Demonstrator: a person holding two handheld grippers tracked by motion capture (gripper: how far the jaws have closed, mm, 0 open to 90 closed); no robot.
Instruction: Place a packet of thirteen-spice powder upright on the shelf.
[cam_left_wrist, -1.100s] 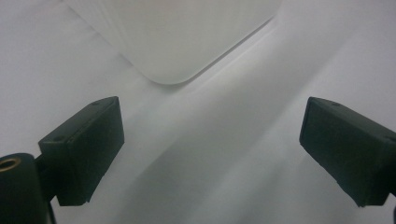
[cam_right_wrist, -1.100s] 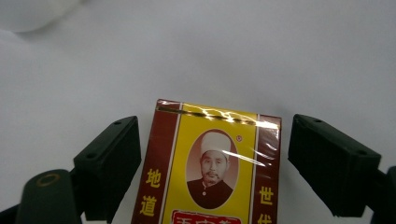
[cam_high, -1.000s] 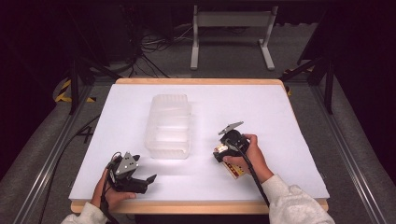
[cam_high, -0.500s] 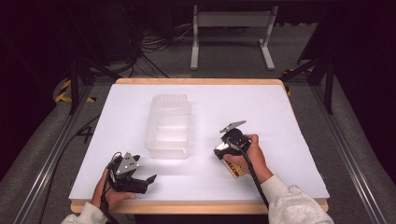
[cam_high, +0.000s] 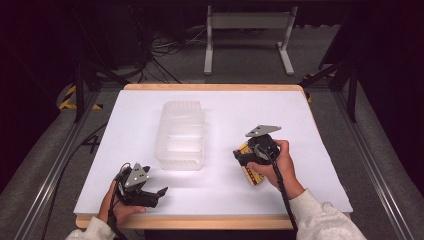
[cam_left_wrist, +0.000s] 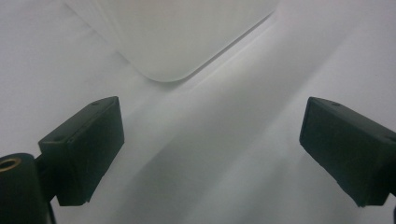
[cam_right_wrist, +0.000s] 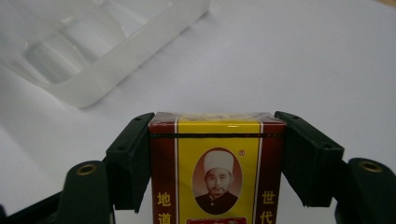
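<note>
Red-and-yellow box (cam_right_wrist: 217, 168) clamped between jaws of your right gripper (cam_high: 250, 156), both jaws pressed flat on its sides. Box sits right of table centre, low over white tabletop (cam_high: 310, 130); contact with surface unclear. Clear plastic tray (cam_high: 181, 135) lies to box's left, near but apart, on tabletop. Your left gripper (cam_high: 150, 192) at near left corner, well apart from box, jaws spread wide, nothing between them; tray corner (cam_left_wrist: 173, 42) ahead of it.
</note>
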